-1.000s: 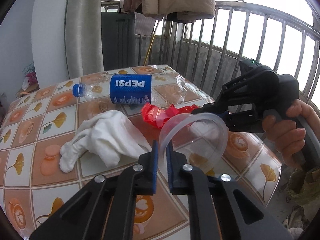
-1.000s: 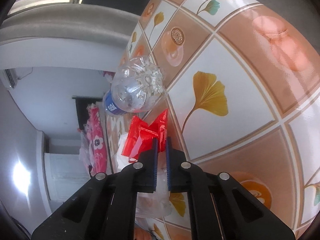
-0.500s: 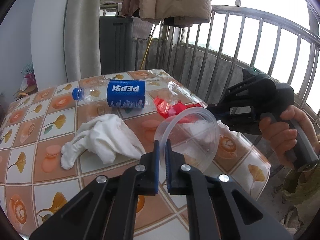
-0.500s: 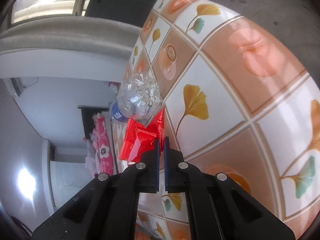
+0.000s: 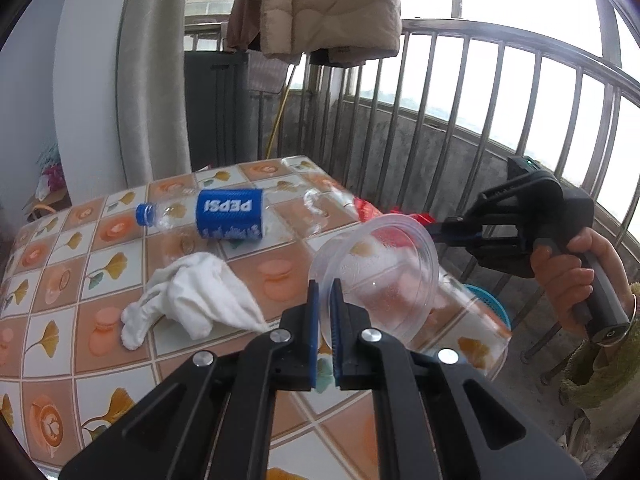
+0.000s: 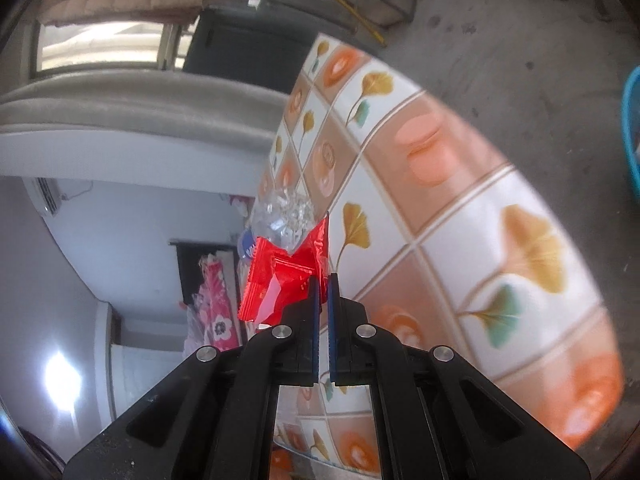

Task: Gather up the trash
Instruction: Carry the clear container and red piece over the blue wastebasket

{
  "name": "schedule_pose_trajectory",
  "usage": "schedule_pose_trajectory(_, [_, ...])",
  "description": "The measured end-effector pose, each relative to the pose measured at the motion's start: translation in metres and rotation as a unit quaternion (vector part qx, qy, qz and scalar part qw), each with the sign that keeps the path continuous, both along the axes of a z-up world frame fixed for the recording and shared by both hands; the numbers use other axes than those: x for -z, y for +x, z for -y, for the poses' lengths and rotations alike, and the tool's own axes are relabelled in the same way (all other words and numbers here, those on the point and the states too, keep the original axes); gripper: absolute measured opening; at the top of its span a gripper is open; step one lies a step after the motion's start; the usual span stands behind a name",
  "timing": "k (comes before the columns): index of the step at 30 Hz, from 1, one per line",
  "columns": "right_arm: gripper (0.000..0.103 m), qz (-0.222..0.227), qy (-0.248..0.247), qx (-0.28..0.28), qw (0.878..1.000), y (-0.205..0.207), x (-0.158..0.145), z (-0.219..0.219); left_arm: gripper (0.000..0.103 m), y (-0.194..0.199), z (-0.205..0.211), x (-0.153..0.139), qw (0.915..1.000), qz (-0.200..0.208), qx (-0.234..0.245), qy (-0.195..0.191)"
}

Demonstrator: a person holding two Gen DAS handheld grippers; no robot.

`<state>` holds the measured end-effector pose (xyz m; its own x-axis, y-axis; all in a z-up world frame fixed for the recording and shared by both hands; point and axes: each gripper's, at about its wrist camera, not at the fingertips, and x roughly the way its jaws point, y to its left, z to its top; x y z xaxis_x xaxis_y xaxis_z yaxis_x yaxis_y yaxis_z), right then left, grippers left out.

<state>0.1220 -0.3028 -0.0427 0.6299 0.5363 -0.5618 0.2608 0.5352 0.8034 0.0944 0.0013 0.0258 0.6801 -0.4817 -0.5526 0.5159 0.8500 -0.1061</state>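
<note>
My left gripper (image 5: 325, 304) is shut on the rim of a clear plastic cup (image 5: 384, 280), lifted and tilted above the table's right edge. My right gripper (image 6: 324, 284) is shut on a crumpled red wrapper (image 6: 280, 272), held in the air; in the left wrist view it (image 5: 436, 230) sits just behind the cup with the red wrapper (image 5: 368, 210) showing past it. An empty Pepsi bottle (image 5: 224, 216) lies on its side on the tiled table (image 5: 60, 280). A crumpled white cloth (image 5: 192, 296) lies in front of the bottle.
A blue basket (image 5: 494, 304) stands on the floor below the table's right edge, its rim also at the right of the right wrist view (image 6: 632, 128). A metal railing (image 5: 480, 120) runs behind the table. A jacket (image 5: 320, 4) hangs above. A person's hand (image 5: 572, 276) grips the right tool.
Both grippers rose and drew back toward the table's right edge. The cup and the red wrapper came up off the table with them. Bottle and cloth stayed put.
</note>
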Motion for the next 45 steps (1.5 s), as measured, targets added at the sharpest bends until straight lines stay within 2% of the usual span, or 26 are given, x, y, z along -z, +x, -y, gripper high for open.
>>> schedule_pose_trajectory(9, [0.002, 0.03, -0.016, 0.096, 0.995, -0.072, -0.022, 0.074, 0.005, -0.005, 0.041, -0.022, 0.9982, 0.021, 0.055, 0.007])
schedule_pose_trajectory(15, [0.002, 0.042, -0.009, 0.173, 0.984, -0.121, -0.016, 0.12, 0.005, -0.003, 0.083, -0.031, 0.9946, 0.022, 0.1, 0.018])
schedule_pose_trajectory(20, [0.002, 0.036, 0.004, 0.231, 0.972, -0.155, 0.001, 0.154, 0.005, 0.01, 0.129, -0.031, 0.9907, -0.02, 0.133, 0.022])
schedule_pose_trajectory(23, [0.002, 0.027, -0.006, 0.258, 0.966, -0.165, 0.01, 0.166, 0.005, 0.019, 0.158, -0.026, 0.9869, -0.052, 0.151, 0.025])
schedule_pose_trajectory(25, [0.002, 0.023, -0.015, 0.271, 0.962, -0.171, 0.015, 0.176, 0.005, 0.022, 0.179, -0.022, 0.983, -0.074, 0.166, 0.028])
schedule_pose_trajectory(28, [0.002, 0.015, -0.04, 0.279, 0.959, -0.169, 0.02, 0.19, 0.005, 0.026, 0.217, -0.009, 0.9727, -0.126, 0.192, 0.034])
schedule_pose_trajectory(31, [0.002, 0.008, -0.06, 0.277, 0.959, -0.164, 0.023, 0.202, 0.005, 0.027, 0.251, 0.005, 0.9654, -0.148, 0.208, 0.052])
schedule_pose_trajectory(36, [0.002, -0.012, -0.083, 0.262, 0.961, -0.148, 0.035, 0.232, 0.005, 0.027, 0.327, 0.04, 0.9498, -0.174, 0.233, 0.116])
schedule_pose_trajectory(40, [0.003, -0.038, -0.096, 0.254, 0.962, -0.125, 0.051, 0.254, 0.005, 0.035, 0.383, 0.071, 0.9331, -0.212, 0.245, 0.156])
schedule_pose_trajectory(43, [0.003, -0.053, -0.104, 0.249, 0.962, -0.109, 0.065, 0.269, 0.005, 0.043, 0.418, 0.094, 0.92, -0.24, 0.252, 0.18])
schedule_pose_trajectory(45, [0.005, -0.058, -0.106, 0.245, 0.962, -0.098, 0.077, 0.279, 0.005, 0.049, 0.435, 0.11, 0.9148, -0.244, 0.248, 0.204])
